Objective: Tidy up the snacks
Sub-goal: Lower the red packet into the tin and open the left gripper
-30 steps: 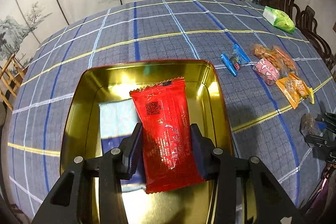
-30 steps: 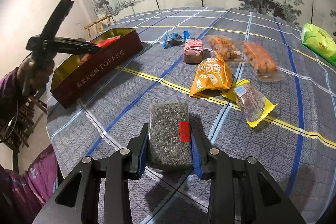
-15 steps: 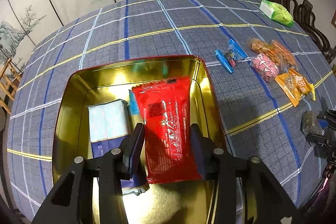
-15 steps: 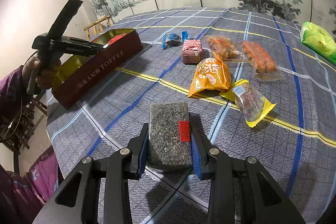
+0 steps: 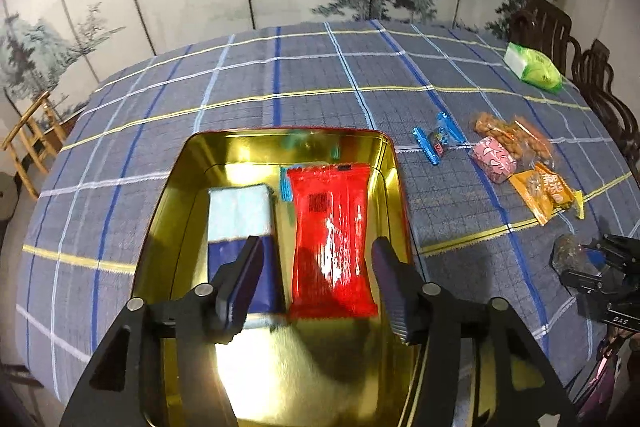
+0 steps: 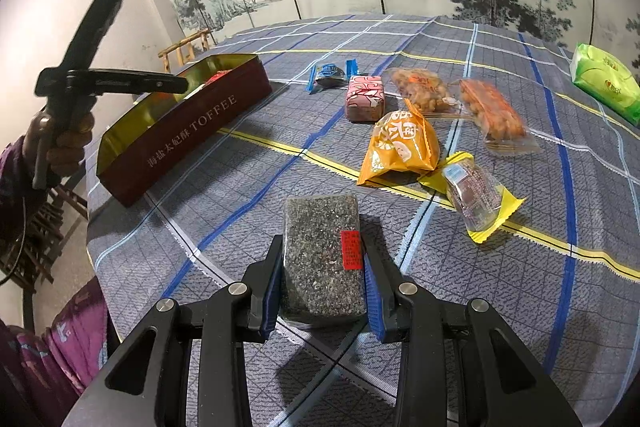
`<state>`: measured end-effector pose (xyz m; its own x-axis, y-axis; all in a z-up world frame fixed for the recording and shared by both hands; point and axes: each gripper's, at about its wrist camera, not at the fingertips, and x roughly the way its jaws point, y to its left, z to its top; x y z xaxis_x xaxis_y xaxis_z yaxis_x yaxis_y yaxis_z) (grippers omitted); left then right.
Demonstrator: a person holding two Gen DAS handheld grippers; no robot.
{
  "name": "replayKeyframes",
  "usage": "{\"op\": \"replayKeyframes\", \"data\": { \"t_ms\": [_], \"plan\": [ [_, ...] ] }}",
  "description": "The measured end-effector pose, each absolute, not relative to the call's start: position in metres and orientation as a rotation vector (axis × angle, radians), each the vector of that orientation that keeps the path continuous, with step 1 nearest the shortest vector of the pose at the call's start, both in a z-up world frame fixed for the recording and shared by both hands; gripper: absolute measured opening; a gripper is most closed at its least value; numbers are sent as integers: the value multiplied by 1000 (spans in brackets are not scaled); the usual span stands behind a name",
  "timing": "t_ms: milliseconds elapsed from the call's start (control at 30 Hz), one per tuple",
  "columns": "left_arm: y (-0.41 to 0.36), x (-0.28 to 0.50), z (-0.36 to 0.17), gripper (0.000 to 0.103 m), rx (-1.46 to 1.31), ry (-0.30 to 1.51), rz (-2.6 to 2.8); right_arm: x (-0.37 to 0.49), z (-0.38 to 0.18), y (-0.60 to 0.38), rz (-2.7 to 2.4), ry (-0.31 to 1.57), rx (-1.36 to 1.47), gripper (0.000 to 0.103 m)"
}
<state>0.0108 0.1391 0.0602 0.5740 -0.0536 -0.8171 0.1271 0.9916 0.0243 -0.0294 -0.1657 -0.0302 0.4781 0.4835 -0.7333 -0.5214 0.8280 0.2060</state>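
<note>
A gold-lined red toffee tin [image 5: 188, 163] [image 6: 208, 115] sits on the checked tablecloth. Inside it lie a red snack packet [image 5: 330, 239] and a pale blue and navy packet [image 5: 240, 219]. My left gripper [image 5: 316, 279] is open above the tin, its fingers clear of the red packet. My right gripper [image 6: 320, 283] is shut on a dark grey seed bar [image 6: 322, 255], held just above the table near the front edge. The right gripper also shows at the right edge of the left wrist view [image 5: 592, 263].
Loose snacks lie on the cloth: an orange packet [image 6: 400, 147], a yellow-wrapped cake [image 6: 474, 195], a pink packet [image 6: 366, 97], two clear bags of nuts [image 6: 492, 115], a blue candy [image 6: 330, 73], a green pack [image 6: 604, 81]. Wooden chairs [image 5: 580, 55] stand beyond the table.
My left gripper opened and let the red packet go; it now lies in the tin beside the blue packet. The left gripper rose and drew back. The right gripper keeps hold of the seed bar.
</note>
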Motion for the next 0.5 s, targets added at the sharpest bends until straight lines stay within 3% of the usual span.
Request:
{"op": "replayKeyframes", "data": {
  "t_ms": [300, 500],
  "plan": [
    [136, -29, 68, 70, 34, 880, -15, -33, -29, -163, 599, 872, -78, 36],
    [133, -44, 70, 74, 44, 860, -7, -36, -29, -157, 578, 863, -118, 36]
  ]
}}
